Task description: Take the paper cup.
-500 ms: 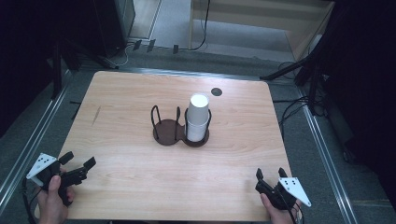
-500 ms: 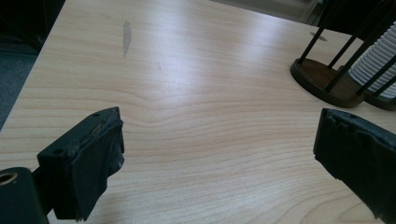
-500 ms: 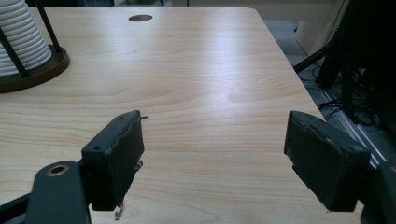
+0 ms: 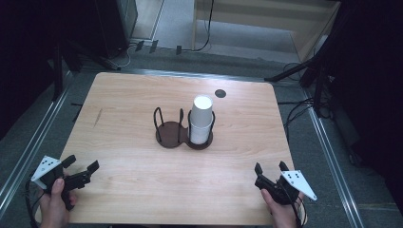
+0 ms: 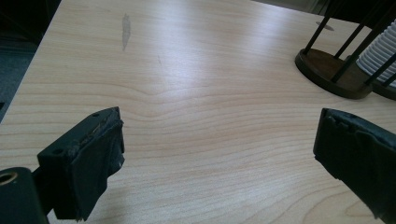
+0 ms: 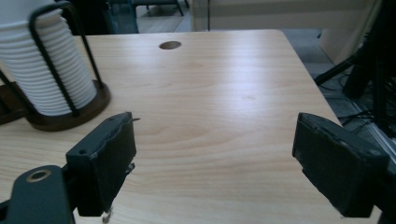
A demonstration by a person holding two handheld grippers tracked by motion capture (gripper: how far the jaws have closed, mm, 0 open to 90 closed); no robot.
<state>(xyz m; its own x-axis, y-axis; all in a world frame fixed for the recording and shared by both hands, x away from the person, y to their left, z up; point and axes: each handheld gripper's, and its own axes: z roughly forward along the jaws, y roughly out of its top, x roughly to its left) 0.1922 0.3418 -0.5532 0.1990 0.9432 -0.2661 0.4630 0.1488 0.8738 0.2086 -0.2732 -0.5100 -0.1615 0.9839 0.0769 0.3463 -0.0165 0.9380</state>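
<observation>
Where pale grained wood forms the rounded-corner table (image 4: 142,104), a dark two-ring wire holder (image 4: 183,130) sits central, its three-o'clock ring holding ribbed white cups (image 4: 201,118); left gripper (image 4: 80,167) and right gripper (image 4: 271,167) gape wide, empty.

Lighting is dim overall; the table (image 4: 142,109) is the only well-lit area, surroundings fall to near black in the high view. A soft sheen runs across the wood in both gripper views. The high view is soft and low-detail. Close black jaws are slightly blurred; shadows are faint.
</observation>
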